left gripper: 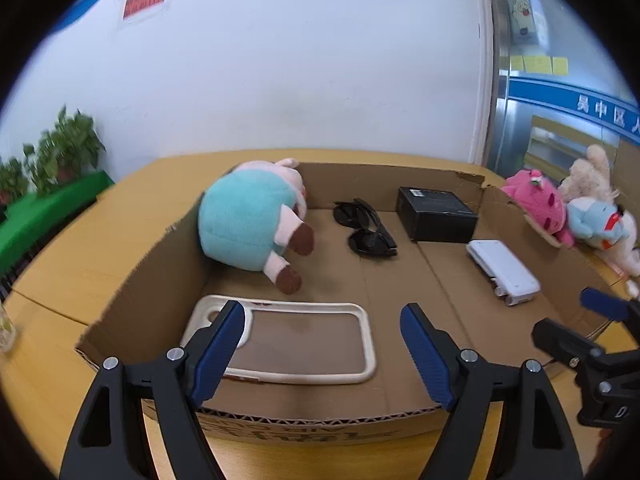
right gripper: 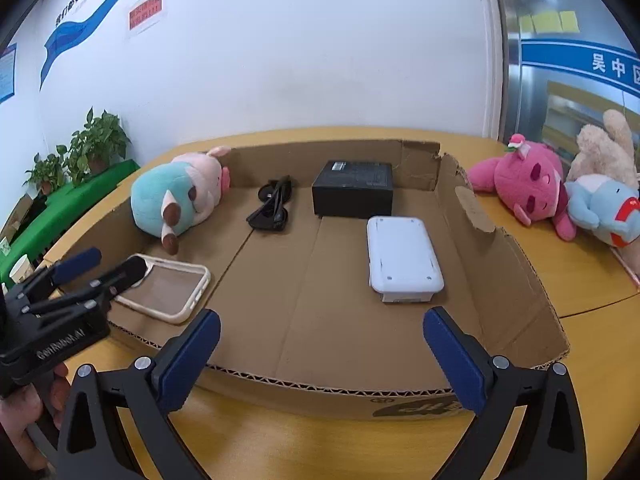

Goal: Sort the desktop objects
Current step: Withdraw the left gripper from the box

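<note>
Hovering apart and empty, both tongs (left gripper: 322, 354) (right gripper: 322, 354) face a box (right gripper: 500, 256); the soft, light plush pig (right gripper: 176, 196) looks easiest gripped around its body.

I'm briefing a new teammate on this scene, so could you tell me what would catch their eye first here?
Probably the teal and pink plush pig lying in the far left corner of the shallow cardboard box, with black sunglasses, a black box and a white case on its floor. Next, the pile of plush toys on the table right of the box.
</note>
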Available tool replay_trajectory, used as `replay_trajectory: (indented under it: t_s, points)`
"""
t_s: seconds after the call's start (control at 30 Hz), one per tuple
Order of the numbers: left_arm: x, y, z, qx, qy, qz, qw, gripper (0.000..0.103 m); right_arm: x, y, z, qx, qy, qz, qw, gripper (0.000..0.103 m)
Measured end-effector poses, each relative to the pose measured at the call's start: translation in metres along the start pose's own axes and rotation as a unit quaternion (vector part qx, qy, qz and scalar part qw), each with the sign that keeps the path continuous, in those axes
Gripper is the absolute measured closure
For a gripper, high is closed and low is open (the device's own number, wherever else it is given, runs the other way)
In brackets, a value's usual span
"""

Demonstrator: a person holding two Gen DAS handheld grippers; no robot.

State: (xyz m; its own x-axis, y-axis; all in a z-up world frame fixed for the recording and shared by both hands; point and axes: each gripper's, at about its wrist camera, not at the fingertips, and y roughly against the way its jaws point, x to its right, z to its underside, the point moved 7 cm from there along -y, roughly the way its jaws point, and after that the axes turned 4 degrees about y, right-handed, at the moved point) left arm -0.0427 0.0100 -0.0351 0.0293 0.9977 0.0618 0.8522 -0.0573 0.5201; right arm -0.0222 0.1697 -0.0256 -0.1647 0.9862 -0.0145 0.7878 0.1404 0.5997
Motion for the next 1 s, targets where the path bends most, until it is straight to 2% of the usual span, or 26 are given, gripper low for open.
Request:
replay_trajectory:
  t_s: [0.2,0.33,1.0]
  points:
    - [-0.0011,0.0029,0.0035,0.035,-0.013,-0.007,0.9993,0.02,-0.0003,0.0001,0.0019,0.044,0.007,0.017,0.999,0.0]
    - [-0.0004,0.0008,0.0031,0.032,-0.015,-0.008,0.9994,0.015,-0.0019,0.0069,0.0056,0.081,0.01,0.027,0.996,0.0]
    - [-0.0038,-0.0026,0.0008,0.029,-0.014,-0.007,0.9995,0.013,-0.0019,0.0068,0.0051,0.08,0.01,0.028,0.996,0.0]
